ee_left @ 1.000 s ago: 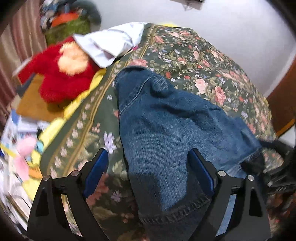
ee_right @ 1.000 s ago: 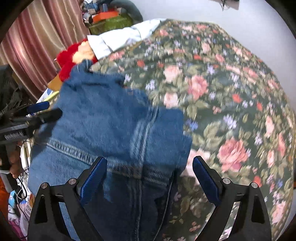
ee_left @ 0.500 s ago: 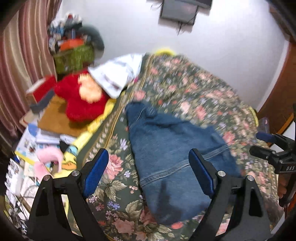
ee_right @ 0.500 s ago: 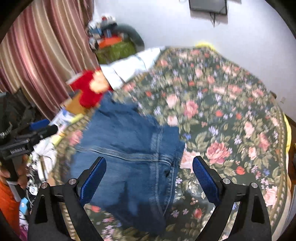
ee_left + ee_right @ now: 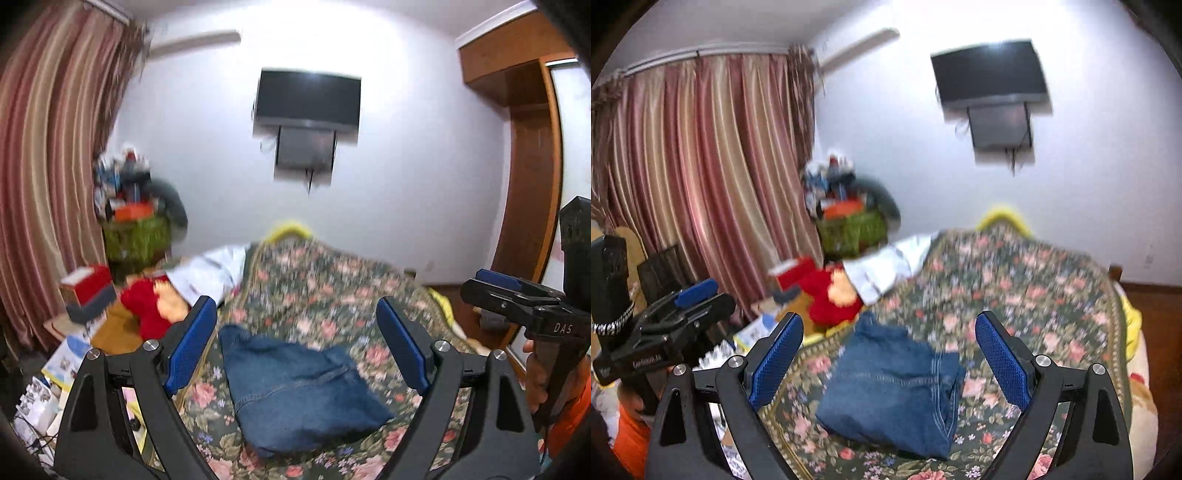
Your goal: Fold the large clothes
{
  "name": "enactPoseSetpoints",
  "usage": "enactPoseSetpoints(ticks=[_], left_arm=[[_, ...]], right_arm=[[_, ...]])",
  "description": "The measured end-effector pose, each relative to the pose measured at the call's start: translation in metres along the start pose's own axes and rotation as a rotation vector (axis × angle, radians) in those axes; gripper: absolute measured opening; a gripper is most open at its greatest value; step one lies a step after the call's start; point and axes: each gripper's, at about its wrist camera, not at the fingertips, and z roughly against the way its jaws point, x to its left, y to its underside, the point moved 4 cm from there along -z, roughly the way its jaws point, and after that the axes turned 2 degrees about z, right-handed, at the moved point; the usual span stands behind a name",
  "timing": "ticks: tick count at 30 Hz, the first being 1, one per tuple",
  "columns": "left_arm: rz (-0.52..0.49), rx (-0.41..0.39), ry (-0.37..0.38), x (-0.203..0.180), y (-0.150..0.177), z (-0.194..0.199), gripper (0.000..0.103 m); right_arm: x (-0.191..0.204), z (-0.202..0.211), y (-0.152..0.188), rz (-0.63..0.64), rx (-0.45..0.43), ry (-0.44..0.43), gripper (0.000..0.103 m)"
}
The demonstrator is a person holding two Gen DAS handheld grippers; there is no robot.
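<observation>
The folded blue jeans (image 5: 299, 391) lie on the flowery bedspread (image 5: 332, 291), near its front edge. The left gripper (image 5: 295, 347) is wide open and holds nothing. The right gripper (image 5: 890, 358) is wide open too, up above the jeans.

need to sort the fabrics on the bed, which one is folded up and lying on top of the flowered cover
The blue denim garment, folded into a compact bundle near the bed's front edge. The white cloth lies loosely bunched at the far left corner.
</observation>
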Motion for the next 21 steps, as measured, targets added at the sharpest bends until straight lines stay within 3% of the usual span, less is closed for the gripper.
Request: enactPoseSetpoints(ticks=[4, 8, 21], left_arm=[[-0.016, -0.097, -0.043, -0.014, 0.001, 0.034, 0.089], [-0.022, -0.138, -0.068, -0.023, 0.004, 0.052, 0.089], [0.011, -0.102, -0.06, -0.031, 0.023, 0.061, 0.089]], right_arm=[[0.02, 0.047, -0.004, 0.044, -0.123, 0.042, 0.094], [0.036, 0.074, 0.002, 0.057, -0.179, 0.067, 0.094], [0.04, 0.085, 0.03, 0.005, -0.111, 0.106, 0.095]])
